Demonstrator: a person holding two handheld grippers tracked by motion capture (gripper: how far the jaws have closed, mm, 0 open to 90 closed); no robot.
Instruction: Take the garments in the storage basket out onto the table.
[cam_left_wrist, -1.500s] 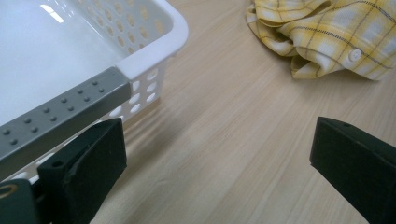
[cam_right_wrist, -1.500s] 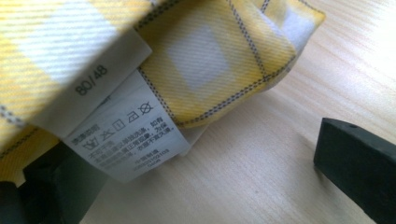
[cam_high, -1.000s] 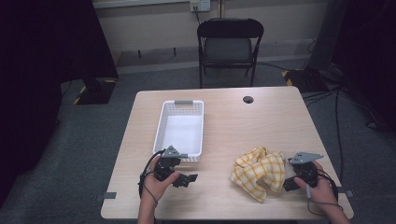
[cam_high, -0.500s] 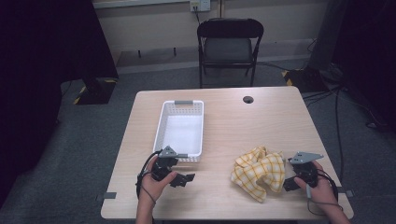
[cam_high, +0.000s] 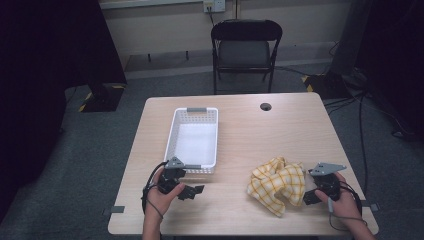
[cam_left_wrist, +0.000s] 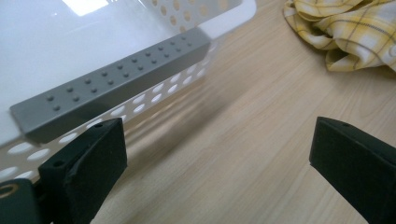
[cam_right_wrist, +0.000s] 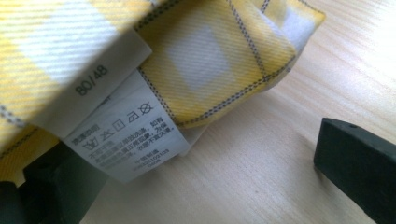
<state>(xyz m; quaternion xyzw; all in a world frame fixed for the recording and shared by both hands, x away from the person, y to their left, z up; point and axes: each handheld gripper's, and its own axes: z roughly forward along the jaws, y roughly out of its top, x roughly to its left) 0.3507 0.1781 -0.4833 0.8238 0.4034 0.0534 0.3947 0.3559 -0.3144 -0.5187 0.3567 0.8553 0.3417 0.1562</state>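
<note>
- The right gripper (cam_high: 311, 196) lies low on the table (cam_high: 280, 125), held in the person's right hand (cam_high: 342, 205), with its jaws pointing at the yellow checked cloth (cam_high: 277, 182).
- Its jaws stand wide apart in the right gripper view: one black jaw is out over bare wood, the other sits under the edge of the cloth (cam_right_wrist: 187, 51) (so the fabric overhangs that jaw rather than being pinched).
- A white care label (cam_right_wrist: 128, 135) and a size tag (cam_right_wrist: 88, 86) hang from the cloth just ahead of that covered jaw, close to the camera.
- The cloth is a crumpled heap, just beside the right gripper's tips and touching or nearly touching them; I cannot tell from above whether there is a gap.
- The left gripper (cam_high: 197, 190) rests on the table in the person's left hand (cam_high: 162, 192), jaws spread wide and holding nothing.
- Just ahead and to one side of the left gripper's jaws is the near end of the white perforated basket (cam_high: 172, 145), with its grey handle (cam_left_wrist: 112, 84) close to one jaw (near, apart from it).
- Farther off beyond the left gripper's other jaw, across bare wood, lies the cloth (cam_left_wrist: 355, 32).
- The two grippers are well apart, with the cloth between them and nearer the right one.
</note>
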